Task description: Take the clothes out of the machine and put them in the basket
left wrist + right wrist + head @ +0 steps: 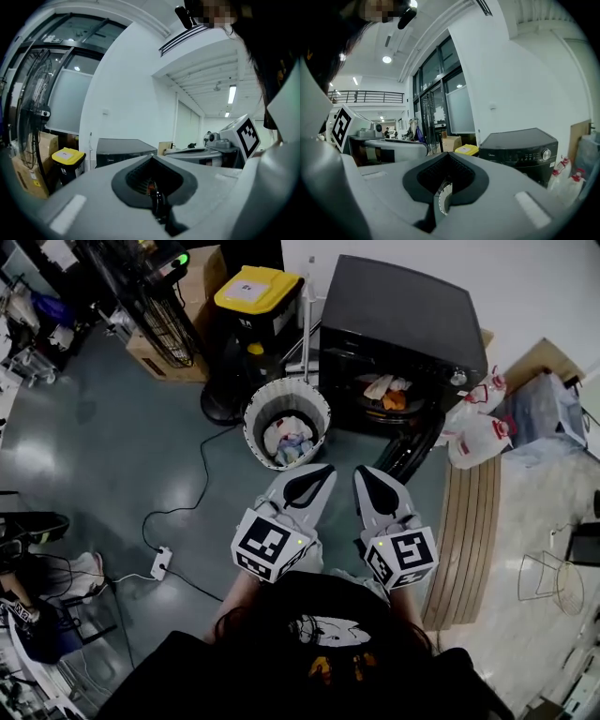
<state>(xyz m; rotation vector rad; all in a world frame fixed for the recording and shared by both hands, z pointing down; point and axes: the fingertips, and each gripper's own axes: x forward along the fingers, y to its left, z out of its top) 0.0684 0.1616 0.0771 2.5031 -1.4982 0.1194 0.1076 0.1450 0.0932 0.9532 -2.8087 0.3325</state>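
Note:
The black machine point(403, 320) stands at the far right with its door point(410, 450) hanging open; white and orange clothes point(387, 392) lie in its drum. To its left is a white ribbed basket point(259, 404) with pale clothes point(287, 439) inside. Both grippers are held close to the person's body, short of basket and machine. My left gripper point(323, 469) is shut with nothing in it, and my right gripper point(361, 471) is shut and empty too. The machine point(123, 150) shows beyond the shut left gripper point(151, 157) and, as the machine point(520, 146), past the right gripper point(449, 153).
A yellow-lidded black bin point(255, 289) and a standing fan point(155, 301) are behind the basket. Two white jugs with red caps point(478, 432) sit right of the machine by a slatted wooden board point(467, 526). A power strip with cable point(160, 562) lies on the floor at left.

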